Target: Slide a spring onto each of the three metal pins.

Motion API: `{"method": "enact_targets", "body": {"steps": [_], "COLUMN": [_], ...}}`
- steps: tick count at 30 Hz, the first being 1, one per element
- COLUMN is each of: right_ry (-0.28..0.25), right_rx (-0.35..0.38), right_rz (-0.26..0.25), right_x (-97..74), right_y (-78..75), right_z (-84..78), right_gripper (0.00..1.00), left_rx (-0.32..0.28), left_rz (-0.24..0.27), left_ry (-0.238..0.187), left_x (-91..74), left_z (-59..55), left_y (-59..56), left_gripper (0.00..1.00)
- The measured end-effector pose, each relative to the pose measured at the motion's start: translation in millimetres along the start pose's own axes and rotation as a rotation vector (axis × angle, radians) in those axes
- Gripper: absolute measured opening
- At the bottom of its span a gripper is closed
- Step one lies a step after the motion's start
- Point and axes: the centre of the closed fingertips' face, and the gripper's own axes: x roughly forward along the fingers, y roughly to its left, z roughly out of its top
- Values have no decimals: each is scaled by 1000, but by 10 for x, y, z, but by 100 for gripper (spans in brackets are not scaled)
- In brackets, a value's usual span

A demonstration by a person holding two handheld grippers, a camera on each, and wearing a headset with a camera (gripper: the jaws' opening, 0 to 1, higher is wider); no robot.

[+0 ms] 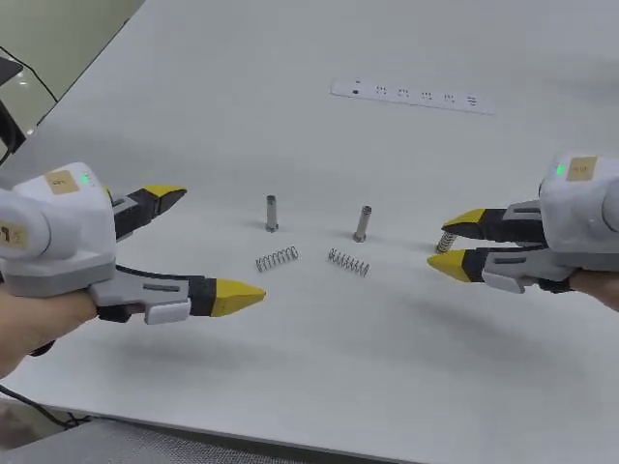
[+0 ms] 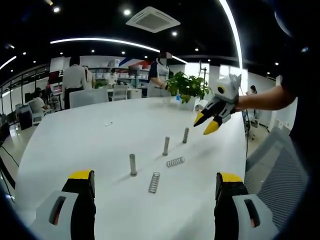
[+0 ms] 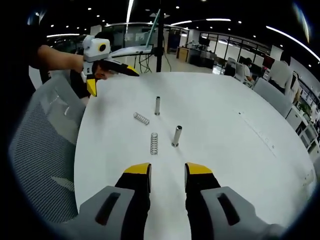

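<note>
Hovering over the smooth white bench (image 1: 406, 387), the left gripper (image 1: 223, 244) is holding its jaws wide apart and the right gripper (image 1: 440, 246) slightly parted, while coiled wire springs (image 1: 278, 259) are lying before upright steel pins (image 1: 272, 214).

Left gripper (image 1: 203, 244): left side of the frame, pointing right, jaws spread wide.
Right gripper (image 1: 455, 244): right side of the frame, pointing left, jaws parted by a narrower gap.
Left hand (image 1: 39, 324): lower left corner, gripping the handle from below.
Right hand (image 1: 598, 287): right edge, beneath the gripper body.
</note>
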Motion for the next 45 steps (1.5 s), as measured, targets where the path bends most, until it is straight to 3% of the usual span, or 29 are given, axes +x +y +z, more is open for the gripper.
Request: {"method": "enact_targets", "body": {"steps": [18,45], "right_ry": [27,6], "right_rx": [32,10], "right_rz": [34,87], "right_x": [187,590], "right_y": [171,273], "right_z": [-149,176], "right_gripper": [24,22], "left_rx": [-8,-9], "left_rz": [-4,-6], "left_ry": [3,1], "left_x": [5,2], "left_z": [-23,-24], "left_y": [-21,-24], "left_gripper": [98,98]}}
